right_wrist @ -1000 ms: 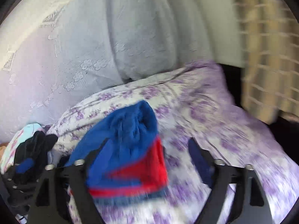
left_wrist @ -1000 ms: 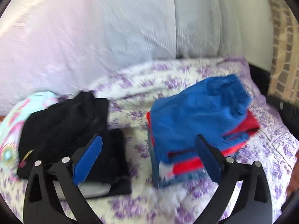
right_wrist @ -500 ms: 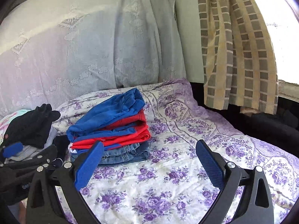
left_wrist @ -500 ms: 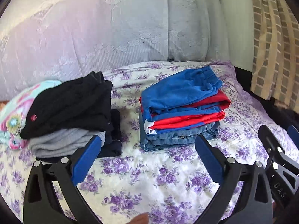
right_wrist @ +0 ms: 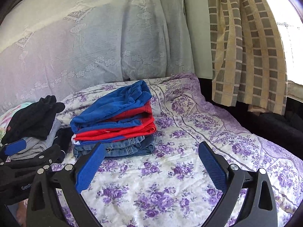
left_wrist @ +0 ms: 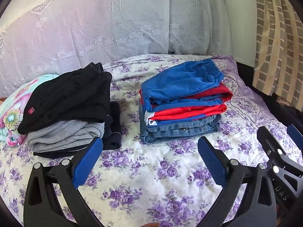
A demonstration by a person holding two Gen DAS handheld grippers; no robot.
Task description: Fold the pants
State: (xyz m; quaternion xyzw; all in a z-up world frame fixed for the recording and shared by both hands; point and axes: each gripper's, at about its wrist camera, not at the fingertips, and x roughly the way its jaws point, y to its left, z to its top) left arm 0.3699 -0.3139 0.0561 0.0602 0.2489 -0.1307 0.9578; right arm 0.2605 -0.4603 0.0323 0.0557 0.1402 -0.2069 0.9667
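Note:
Folded blue pants [left_wrist: 181, 83] [right_wrist: 113, 102] lie on top of a stack with red-and-blue pants [left_wrist: 189, 109] [right_wrist: 121, 130] and jeans [left_wrist: 180, 130] [right_wrist: 125, 147] on the floral bedspread. A second pile [left_wrist: 66, 102] [right_wrist: 32, 121] of black and grey garments sits to its left. My left gripper [left_wrist: 149, 158] hovers open in front of both piles, holding nothing. My right gripper [right_wrist: 151, 160] is open and empty, in front of and to the right of the blue stack. Each gripper shows at the edge of the other's view.
The floral bedspread [left_wrist: 144, 170] [right_wrist: 189, 151] spreads in front of the piles. A pastel patterned cloth [left_wrist: 9, 113] lies at far left. A lace-covered wall of bedding [left_wrist: 113, 28] stands behind. A checked curtain [right_wrist: 246, 47] hangs at right, beyond the bed's dark edge.
Both grippers have pulled back and up from the blue stack, which now rests untouched. The views went from blurred and close to steady and farther off.

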